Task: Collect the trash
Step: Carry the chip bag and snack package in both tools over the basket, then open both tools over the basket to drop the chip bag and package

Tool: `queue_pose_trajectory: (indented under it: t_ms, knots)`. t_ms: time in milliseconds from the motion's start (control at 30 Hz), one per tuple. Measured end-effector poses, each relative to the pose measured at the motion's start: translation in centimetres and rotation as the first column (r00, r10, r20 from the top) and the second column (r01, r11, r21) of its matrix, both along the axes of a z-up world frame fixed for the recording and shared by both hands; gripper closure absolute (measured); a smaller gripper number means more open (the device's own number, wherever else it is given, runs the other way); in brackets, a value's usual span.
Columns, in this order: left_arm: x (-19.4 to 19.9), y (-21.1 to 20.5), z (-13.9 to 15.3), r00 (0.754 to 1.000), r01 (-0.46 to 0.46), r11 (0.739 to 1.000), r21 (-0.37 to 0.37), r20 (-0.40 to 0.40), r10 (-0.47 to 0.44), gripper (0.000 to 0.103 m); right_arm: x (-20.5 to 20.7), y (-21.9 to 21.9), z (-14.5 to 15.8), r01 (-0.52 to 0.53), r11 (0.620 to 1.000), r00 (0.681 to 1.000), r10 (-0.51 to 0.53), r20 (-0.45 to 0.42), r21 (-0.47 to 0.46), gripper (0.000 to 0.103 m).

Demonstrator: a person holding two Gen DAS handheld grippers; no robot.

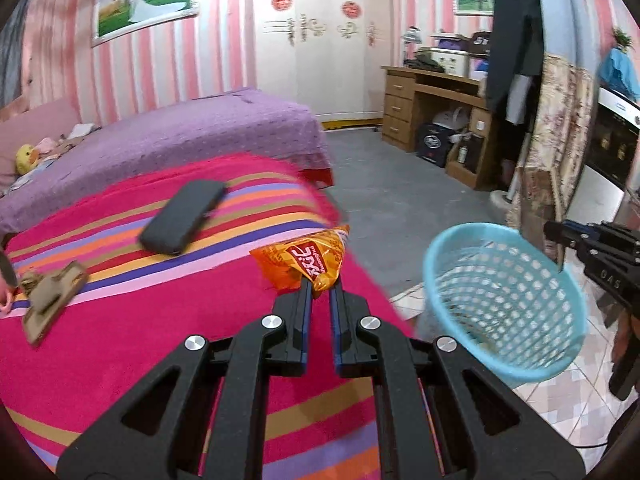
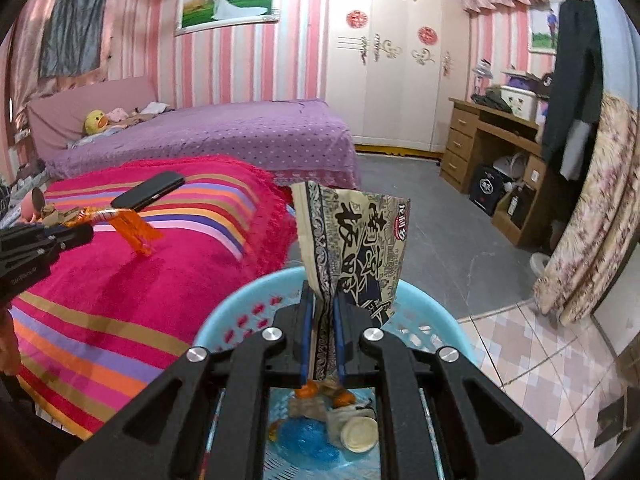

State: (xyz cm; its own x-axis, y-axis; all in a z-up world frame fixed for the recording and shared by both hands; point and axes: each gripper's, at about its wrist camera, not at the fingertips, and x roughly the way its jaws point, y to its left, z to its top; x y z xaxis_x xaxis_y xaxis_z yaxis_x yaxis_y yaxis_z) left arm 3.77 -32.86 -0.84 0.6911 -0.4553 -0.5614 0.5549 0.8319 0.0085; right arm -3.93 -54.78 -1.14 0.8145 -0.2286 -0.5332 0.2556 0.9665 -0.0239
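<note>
My left gripper (image 1: 319,286) is shut on an orange snack wrapper (image 1: 304,260), held above the striped blanket near the bed's corner. The light blue mesh basket (image 1: 504,304) stands on the floor to its right. My right gripper (image 2: 320,300) is shut on a beige and black printed snack bag (image 2: 352,236), held upright directly over the blue basket (image 2: 424,312). Trash lies inside the basket, including a white lid (image 2: 359,434) and blue plastic (image 2: 308,438). The right view also shows the left gripper (image 2: 86,234) with the orange wrapper (image 2: 132,226) at far left.
A black phone (image 1: 182,216) and a brown crumpled wrapper (image 1: 50,294) lie on the pink striped blanket (image 1: 140,340). Behind is a bed with a purple cover (image 1: 180,136), a wooden desk (image 1: 432,112), a white wardrobe (image 1: 320,40), and a grey floor (image 1: 400,184) with tiles nearby.
</note>
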Motion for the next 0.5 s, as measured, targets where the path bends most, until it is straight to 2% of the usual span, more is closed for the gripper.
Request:
queue_pose_trajectory:
  t_ms: [333,500]
  knots:
    - [-3.2,-7.6,0.1,0.993,0.118,0.993,-0.010,-0.010,-0.119,0.096,-1.7,-3.2,-0.9,0.050,0.997,0.999,-0.051,0.017,0.055,0.094]
    - [-4.3,-11.3,-0.9,0.986,0.165,0.986,0.030,-0.009,-0.165,0.096,-2.3,-3.9,-1.1,0.061,0.996,0.998,-0.063,0.019,0.059,0.094]
